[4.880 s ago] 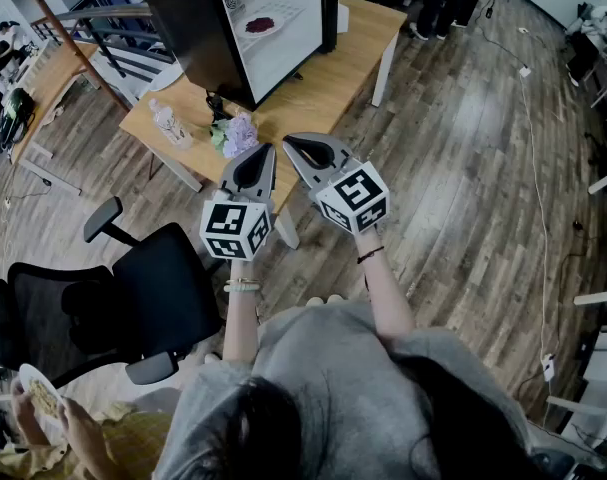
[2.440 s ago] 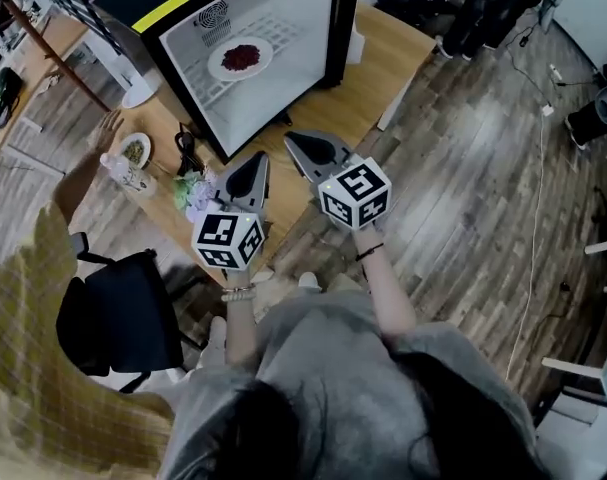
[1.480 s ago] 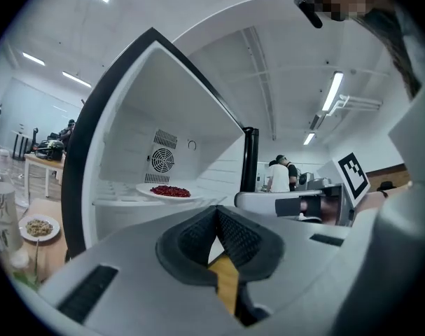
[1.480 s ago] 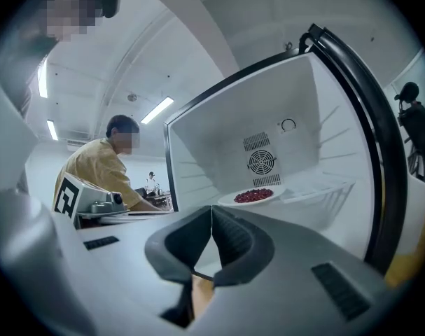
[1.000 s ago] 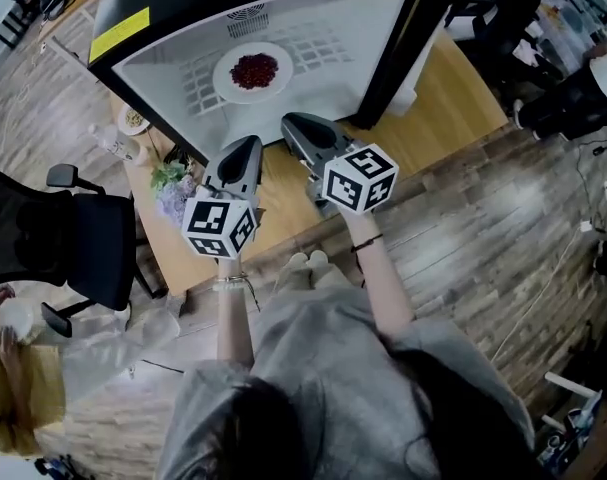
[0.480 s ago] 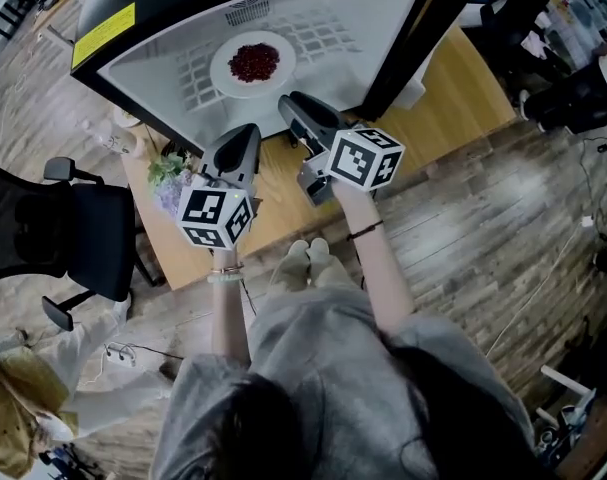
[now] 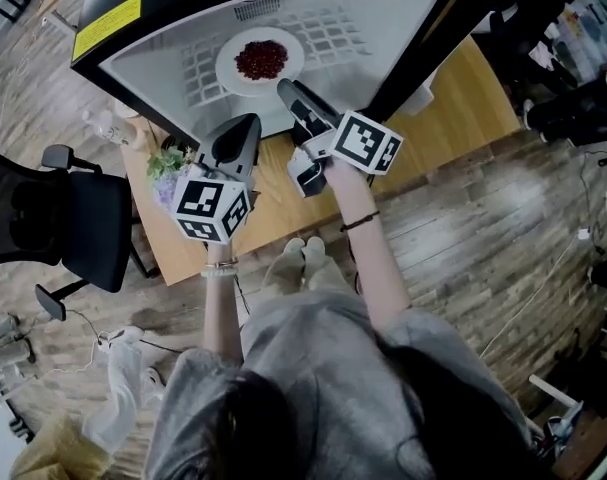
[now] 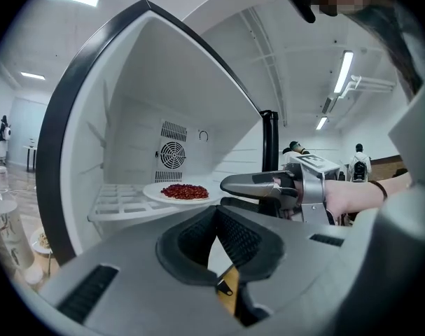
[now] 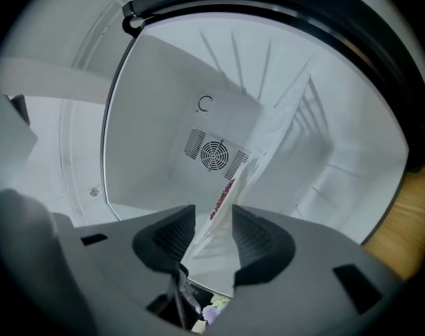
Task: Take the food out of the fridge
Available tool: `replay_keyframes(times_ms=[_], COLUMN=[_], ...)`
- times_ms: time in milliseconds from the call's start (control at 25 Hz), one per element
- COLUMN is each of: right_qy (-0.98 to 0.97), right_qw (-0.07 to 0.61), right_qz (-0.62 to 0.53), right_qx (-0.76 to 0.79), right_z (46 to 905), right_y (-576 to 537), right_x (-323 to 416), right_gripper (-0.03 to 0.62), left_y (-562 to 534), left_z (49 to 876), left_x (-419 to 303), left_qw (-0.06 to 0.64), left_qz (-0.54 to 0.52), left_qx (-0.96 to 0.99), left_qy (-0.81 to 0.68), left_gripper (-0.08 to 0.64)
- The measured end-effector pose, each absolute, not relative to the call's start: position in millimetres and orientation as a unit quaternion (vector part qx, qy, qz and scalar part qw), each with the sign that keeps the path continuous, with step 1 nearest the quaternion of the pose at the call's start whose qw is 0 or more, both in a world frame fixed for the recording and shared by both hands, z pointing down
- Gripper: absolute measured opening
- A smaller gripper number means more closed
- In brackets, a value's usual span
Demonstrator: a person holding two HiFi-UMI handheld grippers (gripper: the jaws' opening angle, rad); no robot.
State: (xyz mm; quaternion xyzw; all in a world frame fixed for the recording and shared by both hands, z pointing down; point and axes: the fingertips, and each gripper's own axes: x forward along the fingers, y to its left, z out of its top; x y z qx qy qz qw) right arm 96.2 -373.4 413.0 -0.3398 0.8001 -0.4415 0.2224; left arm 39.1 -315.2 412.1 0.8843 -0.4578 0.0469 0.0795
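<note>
The black fridge [image 7: 438, 13] stands open on a wooden table, and its white inside shows. A white plate of red food [image 7: 261, 60] lies on the wire shelf [image 8: 121, 200]. My right gripper [image 7: 291, 93] is rolled onto its side at the fridge's mouth, just short of the plate. Its jaws are opening with nothing between them. Through their gap in the right gripper view [image 9: 213, 222] the plate [image 9: 225, 191] shows edge-on, farther in. My left gripper [image 7: 243, 133] hangs lower left of the plate, outside the fridge, with its jaws shut [image 8: 216, 212] on nothing.
The wooden table [image 7: 463, 88] carries the fridge. A flower bunch [image 7: 166, 171] and a bottle [image 7: 103, 123] stand at its left end. A black office chair [image 7: 53, 218] stands left of the table. People stand in the far background [image 8: 358, 161].
My right gripper has rolled onto its side, moved toward the plate, and its jaws have opened. The left gripper has barely moved. The person at the lower left has shifted.
</note>
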Motion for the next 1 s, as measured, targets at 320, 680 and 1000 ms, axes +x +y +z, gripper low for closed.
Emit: replay_keyframes(times_ms=[320, 680, 1000], right_qy=[0.759, 0.728, 0.671], right_qw=[0.252, 0.275, 0.322], right_qz=[-0.51, -0.552, -0.604], right_qx=[-0.317, -0.3, -0.286], right_z=[418, 419, 427], right_y=[-380, -384, -386], right_x=[87, 82, 87], right_gripper=[0.152, 0.081, 0.051], left_y=[-317, -314, -313], left_z=[413, 416, 418], left_x=[37, 30, 26], left_qw=[0.083, 0.089, 0.091], left_qz=[0.048, 0.051, 0.052], left_qx=[0.88, 0.876, 0.873], left_qy=[-0.465, -0.472, -0.476], left_gripper=[0.008, 0.008, 0.008])
